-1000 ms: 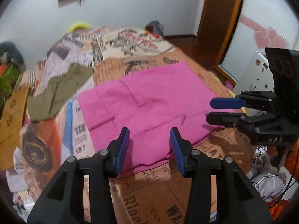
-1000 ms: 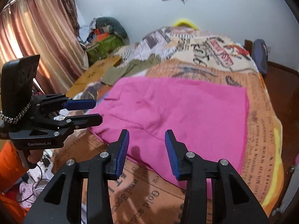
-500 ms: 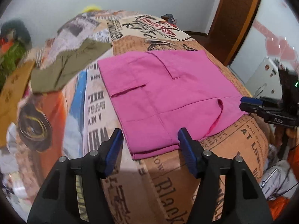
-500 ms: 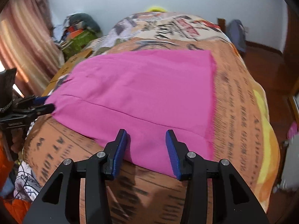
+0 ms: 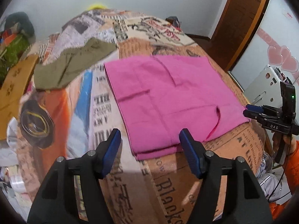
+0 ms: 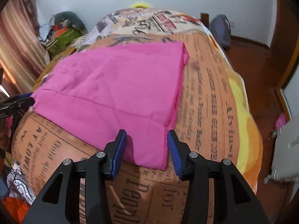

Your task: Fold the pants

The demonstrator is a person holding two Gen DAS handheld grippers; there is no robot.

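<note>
The left gripper (image 5: 149, 145) hung with its jaws spread wide and nothing between them, poised over the near corner of the pink pants (image 5: 168, 97), which lay flat on the newsprint-patterned bedspread (image 5: 168, 186). An olive garment (image 5: 71, 67) lay well to their left. The right gripper (image 5: 251, 110) showed at the pants' right edge. In the right wrist view, the right gripper (image 6: 146, 145) was likewise spread and empty, straddling the pants' (image 6: 115, 85) near corner.

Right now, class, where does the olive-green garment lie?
In the left wrist view, the olive-green garment lies on the printed blanket, left of the pink pants.
</note>
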